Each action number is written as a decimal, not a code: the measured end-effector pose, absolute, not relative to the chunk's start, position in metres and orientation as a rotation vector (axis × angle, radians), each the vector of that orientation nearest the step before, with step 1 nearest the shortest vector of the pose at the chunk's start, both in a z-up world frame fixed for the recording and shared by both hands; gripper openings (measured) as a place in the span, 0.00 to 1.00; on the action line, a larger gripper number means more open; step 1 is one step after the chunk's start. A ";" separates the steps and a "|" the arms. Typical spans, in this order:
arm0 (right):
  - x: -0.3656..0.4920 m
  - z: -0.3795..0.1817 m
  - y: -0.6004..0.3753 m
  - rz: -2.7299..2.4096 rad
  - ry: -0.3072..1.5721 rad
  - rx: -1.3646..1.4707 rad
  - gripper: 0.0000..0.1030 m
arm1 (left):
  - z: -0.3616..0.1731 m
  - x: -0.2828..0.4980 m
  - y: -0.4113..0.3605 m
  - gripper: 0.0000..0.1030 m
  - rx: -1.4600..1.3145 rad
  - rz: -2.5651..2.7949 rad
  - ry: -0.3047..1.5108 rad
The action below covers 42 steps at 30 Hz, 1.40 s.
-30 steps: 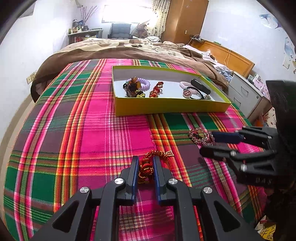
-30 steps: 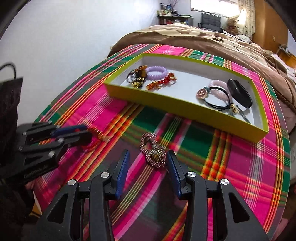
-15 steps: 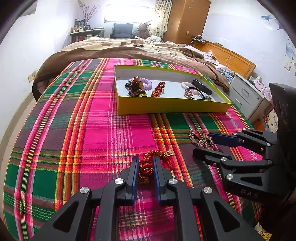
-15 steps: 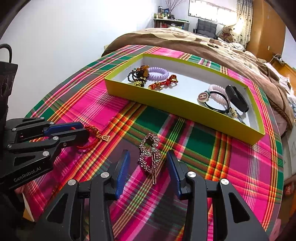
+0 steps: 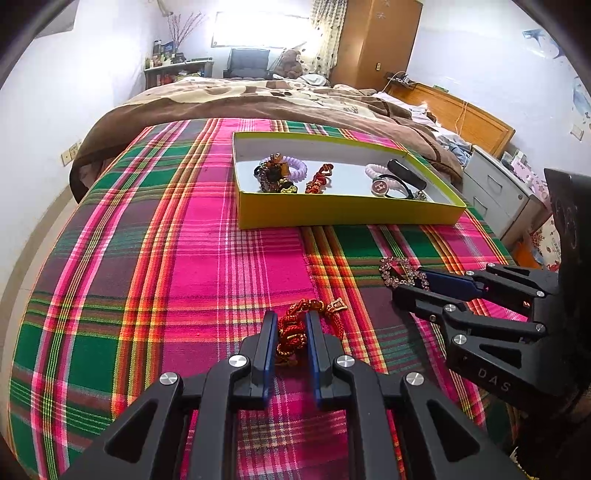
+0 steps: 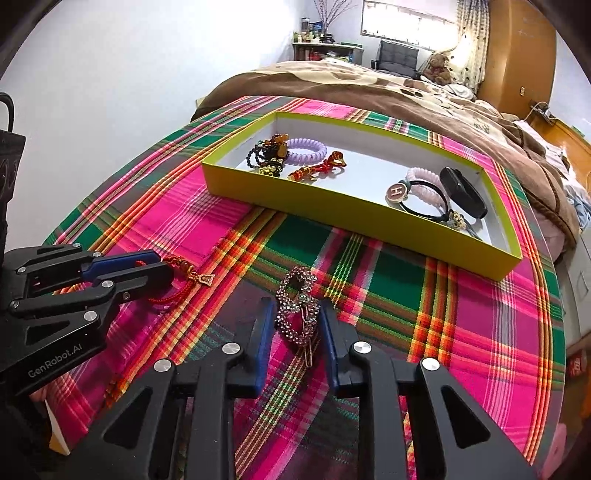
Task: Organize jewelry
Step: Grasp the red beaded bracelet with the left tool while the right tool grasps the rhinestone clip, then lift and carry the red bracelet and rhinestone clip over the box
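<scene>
Lying on plaid cloth (image 5: 155,258) ahead of both tongs: yellow tray (image 6: 354,218) holding hair ties (image 6: 306,147), beads (image 6: 264,153), black band (image 6: 463,192). Left tongs (image 5: 291,332) clamping red cord (image 5: 295,328). Right tongs (image 6: 295,321) just closing around rhinestone clip (image 6: 297,310), pads seeming to be touching it, nothing blocking the tray.

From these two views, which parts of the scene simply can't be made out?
- Red cord bracelet: in the left wrist view its near end is hidden between the left gripper fingers.
- Rhinestone hair clip: in the left wrist view the right gripper covers its far end.
- Small gold charm in the yellow box: too small to identify.
- Shelf bottles: too small.
</scene>
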State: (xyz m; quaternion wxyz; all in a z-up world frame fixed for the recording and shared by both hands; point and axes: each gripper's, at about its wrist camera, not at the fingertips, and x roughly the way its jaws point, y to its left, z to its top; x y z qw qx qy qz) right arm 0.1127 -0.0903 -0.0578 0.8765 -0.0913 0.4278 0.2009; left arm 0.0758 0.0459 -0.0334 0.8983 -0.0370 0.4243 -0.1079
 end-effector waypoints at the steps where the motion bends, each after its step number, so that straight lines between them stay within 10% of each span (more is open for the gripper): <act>1: 0.113 -0.058 -0.091 0.416 0.891 -0.187 0.22 | -0.034 0.076 0.046 0.15 -0.076 -0.222 0.878; 42: 0.121 -0.021 -0.138 0.397 0.793 0.027 0.10 | 0.014 0.093 0.030 0.15 -0.042 -0.212 0.782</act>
